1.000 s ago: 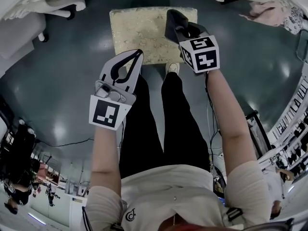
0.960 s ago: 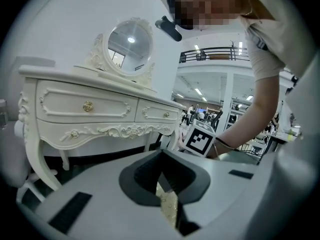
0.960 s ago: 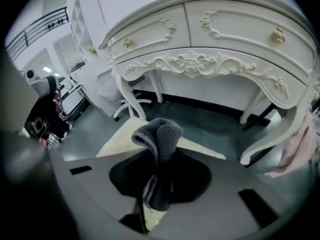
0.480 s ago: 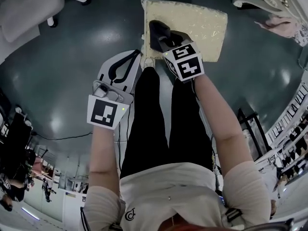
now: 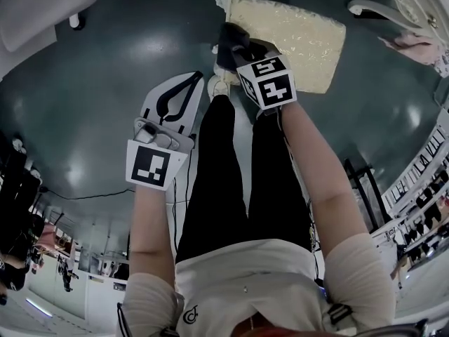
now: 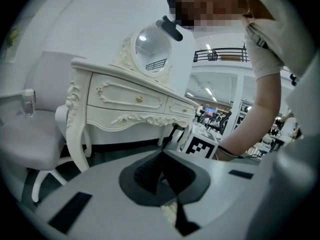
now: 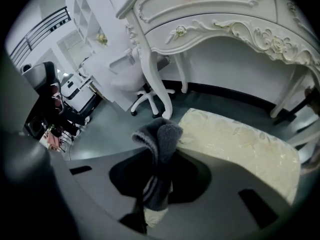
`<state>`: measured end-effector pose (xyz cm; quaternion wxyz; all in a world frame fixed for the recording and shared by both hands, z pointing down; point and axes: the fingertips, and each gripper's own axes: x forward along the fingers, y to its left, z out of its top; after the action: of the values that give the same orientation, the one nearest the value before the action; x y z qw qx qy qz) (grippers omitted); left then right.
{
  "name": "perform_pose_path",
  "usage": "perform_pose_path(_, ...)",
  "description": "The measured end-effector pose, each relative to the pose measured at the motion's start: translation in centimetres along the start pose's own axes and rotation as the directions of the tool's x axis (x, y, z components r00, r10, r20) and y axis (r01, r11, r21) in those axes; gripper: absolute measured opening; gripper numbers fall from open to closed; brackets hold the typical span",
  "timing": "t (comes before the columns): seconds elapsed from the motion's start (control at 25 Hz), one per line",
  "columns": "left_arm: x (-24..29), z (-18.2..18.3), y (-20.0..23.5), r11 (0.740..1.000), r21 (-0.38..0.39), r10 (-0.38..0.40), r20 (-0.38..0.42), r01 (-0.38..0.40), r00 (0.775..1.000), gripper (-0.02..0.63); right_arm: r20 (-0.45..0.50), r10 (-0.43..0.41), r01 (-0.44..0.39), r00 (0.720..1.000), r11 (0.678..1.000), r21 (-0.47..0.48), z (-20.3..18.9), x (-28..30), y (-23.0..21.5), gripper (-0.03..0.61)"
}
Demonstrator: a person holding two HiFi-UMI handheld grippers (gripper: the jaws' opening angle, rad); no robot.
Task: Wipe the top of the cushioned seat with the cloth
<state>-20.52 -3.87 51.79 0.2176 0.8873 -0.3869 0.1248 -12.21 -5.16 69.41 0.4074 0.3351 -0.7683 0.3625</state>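
The cushioned seat (image 5: pixel 291 37) is a cream patterned stool on the dark floor at the top of the head view; it also shows in the right gripper view (image 7: pixel 235 139). My right gripper (image 5: pixel 231 44) is shut on a dark grey cloth (image 7: pixel 160 144), which bulges out past the jaws. It hovers over the seat's near left corner. My left gripper (image 5: pixel 184 90) hangs to the left of the seat above the floor, jaws closed together with nothing between them.
A white ornate dressing table (image 7: pixel 215 14) stands behind the seat, its legs (image 7: pixel 152 74) close to the seat's far edge. A white chair (image 5: pixel 49 2) stands at the left. The person's legs and a shoe (image 5: pixel 219 86) are just before the seat.
The view has shifted so the seat sits further right. My right gripper with the cloth has moved from the seat's right side toward its left edge. The left gripper stays still.
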Motion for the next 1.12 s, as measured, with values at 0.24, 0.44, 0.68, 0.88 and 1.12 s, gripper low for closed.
perform_pose_path(0.24,1.2,0.2,-1.8,1.0,0.009,-0.015,0.002,0.015,1.0,0.012,0.01,-0.005,0.005,1.0,1.0,-0.011,-0.7,-0.7,-1.5,0.078)
perform_pose_path(0.44,2.4,0.1,-3.6,1.0,0.013,-0.028,-0.012,0.028,1.0,0.012,0.009,-0.013,0.013,1.0,1.0,-0.006,-1.6,-1.6,-3.3,0.08)
perform_pose_path(0.68,4.6,-0.1,-6.1,0.999,0.013,-0.043,-0.019,0.043,0.999,0.012,0.013,-0.027,0.027,1.0,0.999,0.028,-3.4,-3.1,-6.4,0.08)
perform_pose_path(0.88,6.8,-0.1,-8.7,0.998,0.01,-0.067,-0.018,0.067,0.998,0.012,0.014,-0.045,0.044,0.999,0.998,0.054,-5.1,-4.6,-9.4,0.08)
perform_pose_path(1.12,8.7,0.2,-11.2,0.997,-0.028,-0.076,-0.006,0.076,0.997,0.012,0.021,-0.044,0.042,0.999,0.997,0.068,-6.6,-6.2,-11.9,0.08)
